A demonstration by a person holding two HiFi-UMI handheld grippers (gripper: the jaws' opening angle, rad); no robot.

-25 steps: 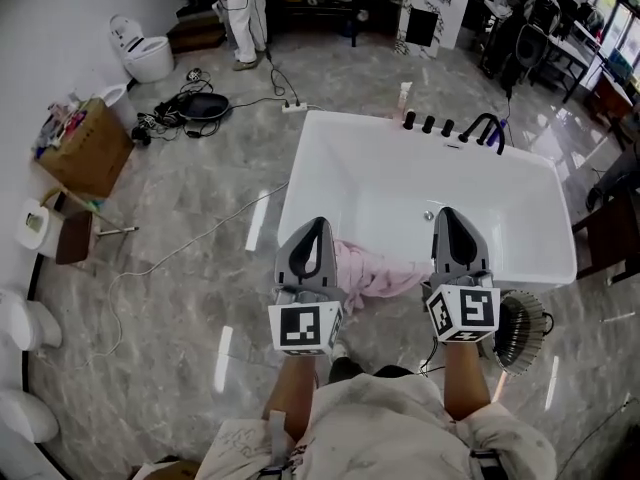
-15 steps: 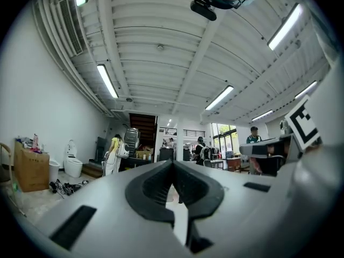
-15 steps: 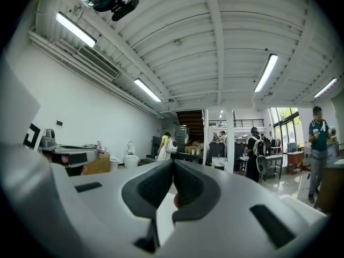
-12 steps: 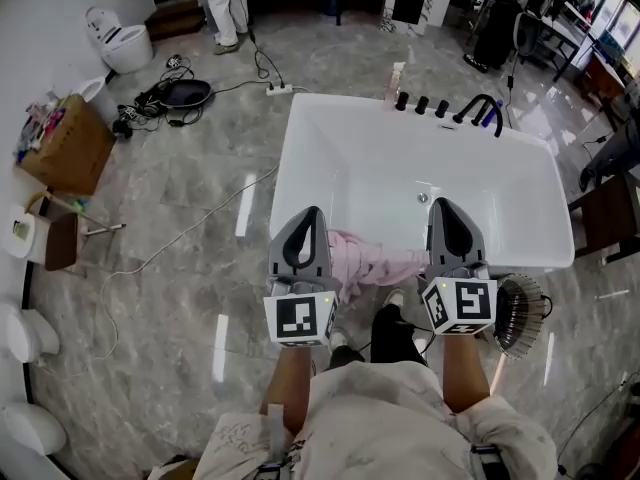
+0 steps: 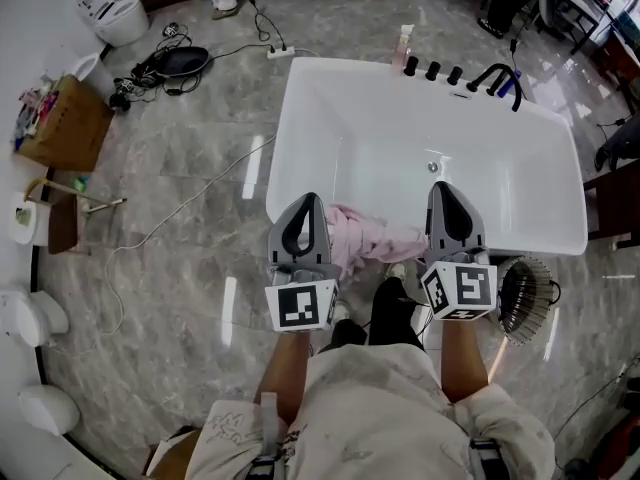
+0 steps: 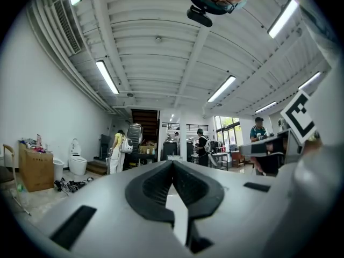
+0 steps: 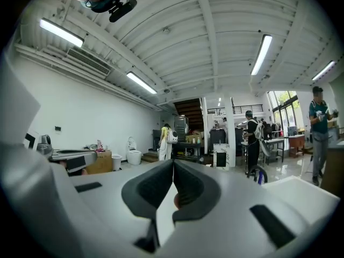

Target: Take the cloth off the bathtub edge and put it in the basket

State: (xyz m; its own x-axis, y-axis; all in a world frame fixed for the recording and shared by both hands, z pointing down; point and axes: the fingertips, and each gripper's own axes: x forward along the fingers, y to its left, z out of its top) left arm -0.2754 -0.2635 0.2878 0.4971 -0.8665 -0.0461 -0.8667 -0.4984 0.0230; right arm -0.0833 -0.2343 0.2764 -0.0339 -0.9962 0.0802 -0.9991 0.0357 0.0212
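The tub (image 5: 282, 138) fills the middle. The cloth (image 5: 372, 246) drapes over its near edge, between the 2 grippers. The risk, as I judge it: a shallow pinch could let the cloth slide off into the tub or onto the floor, or it could trail past the basket (image 5: 524, 300), low at the near right beside the tub. The left gripper (image 5: 305, 203) and right gripper (image 5: 444, 190) are clenched and empty, above the cloth. The box (image 5: 65, 128), toilet (image 5: 115, 18) and cables (image 5: 165, 68) lie far left, off the path. The person's leg (image 5: 392, 313) stands just near of the cloth.
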